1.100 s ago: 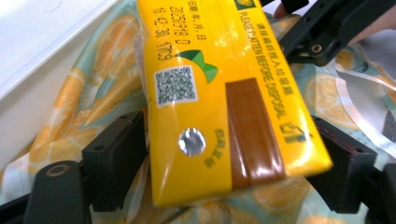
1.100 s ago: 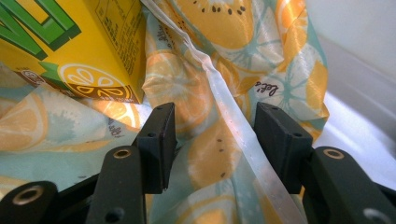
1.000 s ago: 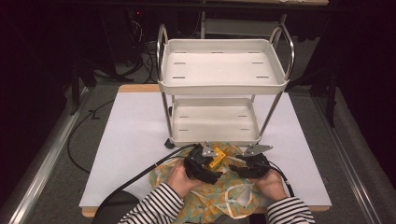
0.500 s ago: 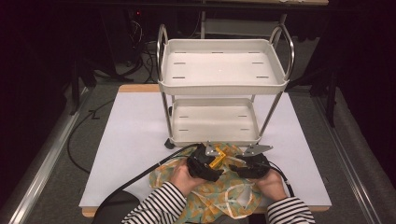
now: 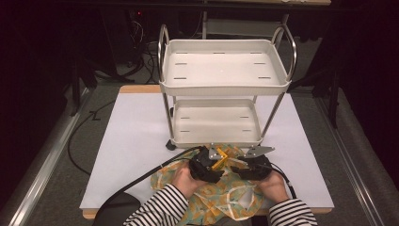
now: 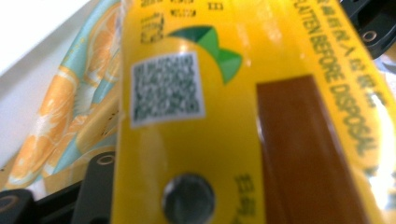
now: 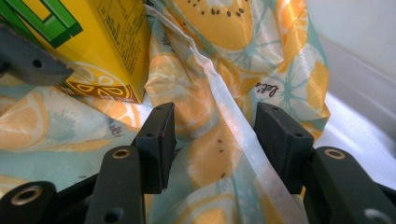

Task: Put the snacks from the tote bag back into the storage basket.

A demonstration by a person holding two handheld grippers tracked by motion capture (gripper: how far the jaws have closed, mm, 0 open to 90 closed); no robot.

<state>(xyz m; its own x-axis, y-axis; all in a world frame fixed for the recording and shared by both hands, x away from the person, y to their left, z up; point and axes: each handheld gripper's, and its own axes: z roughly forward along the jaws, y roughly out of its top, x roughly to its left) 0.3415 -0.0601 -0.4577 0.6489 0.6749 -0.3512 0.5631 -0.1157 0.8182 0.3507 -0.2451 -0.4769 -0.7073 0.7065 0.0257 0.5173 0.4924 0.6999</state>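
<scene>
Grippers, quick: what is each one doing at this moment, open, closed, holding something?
Left gripper: closed on the yellow drink carton.
Right gripper: open, jaws on either side of a fold of the fruit-print bag, not clamping it.

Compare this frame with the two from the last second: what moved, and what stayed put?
Little changed. The left gripper still holds the yellow drink carton above the orange-print bag, shifted slightly toward the right gripper, whose open jaws stay at the bag's edge. The white cart did not move.
</scene>
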